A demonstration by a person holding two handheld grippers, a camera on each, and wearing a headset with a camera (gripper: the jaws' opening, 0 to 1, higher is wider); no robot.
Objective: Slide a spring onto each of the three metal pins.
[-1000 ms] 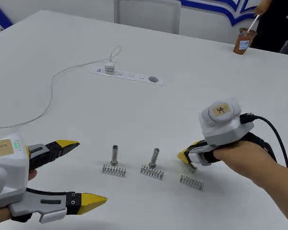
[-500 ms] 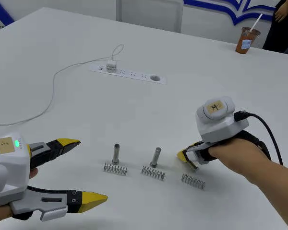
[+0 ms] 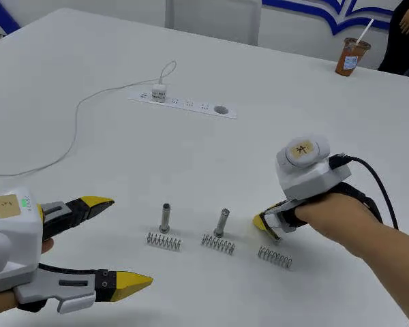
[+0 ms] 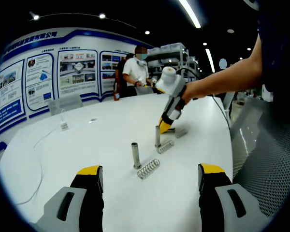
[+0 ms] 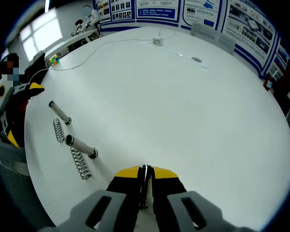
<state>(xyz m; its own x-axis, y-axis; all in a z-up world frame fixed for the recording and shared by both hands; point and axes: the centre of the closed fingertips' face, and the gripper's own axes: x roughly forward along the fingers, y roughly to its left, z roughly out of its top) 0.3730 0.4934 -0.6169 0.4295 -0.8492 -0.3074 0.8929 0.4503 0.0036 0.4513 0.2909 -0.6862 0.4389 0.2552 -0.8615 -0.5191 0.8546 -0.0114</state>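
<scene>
Cup (image 3: 348, 57) holds brown drink. Coiled springs (image 3: 218, 244) lie beside upright pins (image 3: 165, 217); left gripper (image 3: 131, 240) spread, right gripper (image 3: 262, 223) pinching third pin (image 3: 275, 238).

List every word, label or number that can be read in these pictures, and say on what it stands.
No text can be read with certainty.
Tan sticker on the right gripper: one handwritten mark, unclear.
Paper tag on the left gripper: too faint to read.
Cup: its label is too small.
Wall posters: print and headings blurred, not readable.
</scene>
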